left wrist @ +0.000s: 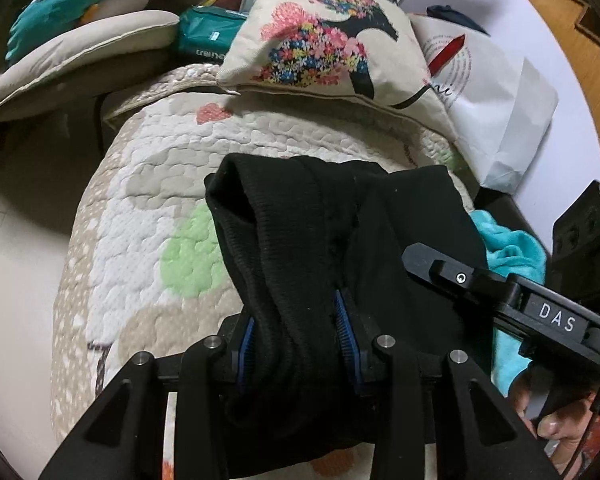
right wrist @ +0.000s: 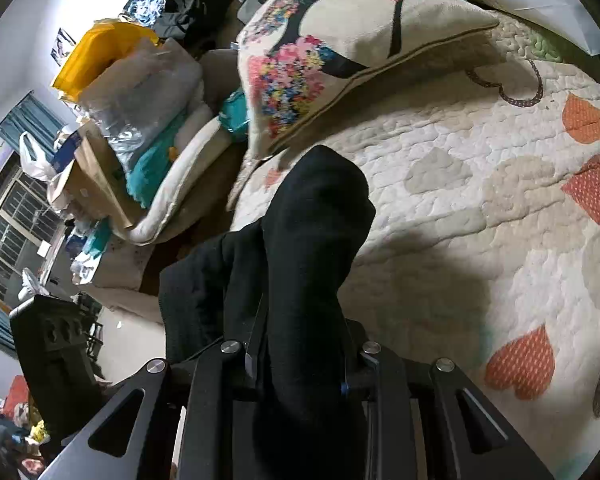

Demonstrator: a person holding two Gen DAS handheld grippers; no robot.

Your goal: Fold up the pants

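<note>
The black pants (left wrist: 340, 240) hang bunched above a quilted cover (left wrist: 148, 208) with hearts and dots. My left gripper (left wrist: 298, 332) is shut on a thick fold of the pants, its blue pads pressed on both sides of the cloth. My right gripper (right wrist: 302, 356) is shut on another part of the pants (right wrist: 308, 248), which drape over and hide its fingertips. The right gripper also shows in the left wrist view (left wrist: 500, 300), close beside the pants on the right.
A floral horse pillow (left wrist: 324, 40) lies at the far edge of the cover, with a white bag (left wrist: 496, 92) beside it. A teal towel (left wrist: 508, 248) lies right of the pants. Cushions and clutter (right wrist: 140, 120) pile up at the left. Pale floor (left wrist: 16, 248) lies beyond the cover's left edge.
</note>
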